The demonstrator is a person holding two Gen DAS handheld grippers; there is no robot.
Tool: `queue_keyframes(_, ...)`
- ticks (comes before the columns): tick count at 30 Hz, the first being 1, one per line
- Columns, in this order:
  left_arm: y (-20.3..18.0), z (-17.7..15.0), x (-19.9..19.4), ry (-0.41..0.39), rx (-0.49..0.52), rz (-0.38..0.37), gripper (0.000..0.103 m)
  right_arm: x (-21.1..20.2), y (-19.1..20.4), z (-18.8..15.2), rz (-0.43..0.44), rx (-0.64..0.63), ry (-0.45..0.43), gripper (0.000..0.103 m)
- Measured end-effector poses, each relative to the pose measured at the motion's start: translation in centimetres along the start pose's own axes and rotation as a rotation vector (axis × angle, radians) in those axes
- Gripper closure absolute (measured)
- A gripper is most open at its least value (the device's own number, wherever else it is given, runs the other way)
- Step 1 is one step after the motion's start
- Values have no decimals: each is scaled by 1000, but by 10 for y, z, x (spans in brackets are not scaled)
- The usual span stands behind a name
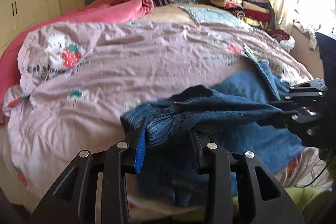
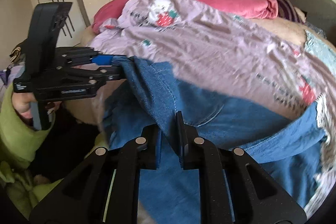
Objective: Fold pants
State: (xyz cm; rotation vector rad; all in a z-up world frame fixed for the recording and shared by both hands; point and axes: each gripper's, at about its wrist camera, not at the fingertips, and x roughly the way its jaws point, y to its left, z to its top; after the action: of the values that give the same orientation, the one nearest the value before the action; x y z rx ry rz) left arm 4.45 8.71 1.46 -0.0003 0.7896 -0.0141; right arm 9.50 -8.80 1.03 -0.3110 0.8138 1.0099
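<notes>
One pair of blue pants (image 1: pixel 241 98) lay bunched at the lower right of the lilac duvet (image 1: pixel 126 60), both grippers clamped on its fabric: left gripper (image 1: pixel 168 135), right gripper (image 2: pixel 168 140). Behind lay one pink blanket (image 1: pixel 117 7); stacked folded clothes (image 1: pixel 241 3) filled the upper right.

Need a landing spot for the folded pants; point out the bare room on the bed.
Free: the lilac duvet between the pink blanket and the jeans. Crowded: the clothes stack by the window and the near edge under both grippers.
</notes>
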Motion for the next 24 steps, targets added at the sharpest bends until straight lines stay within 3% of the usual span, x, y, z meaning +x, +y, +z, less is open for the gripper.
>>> queue_keyframes(8, 1, -35, 3, 89, -18, 5, 66, 14, 37, -27, -53, -67, 84, 96)
queue_keyframes(16, 12, -57, 5, 168, -75, 13, 51, 29, 47, -35, -87, -112, 156, 96)
queue_keyframes(24, 28, -56, -33, 107, -167, 0, 52, 28, 55, -39, -107, -158, 153, 94)
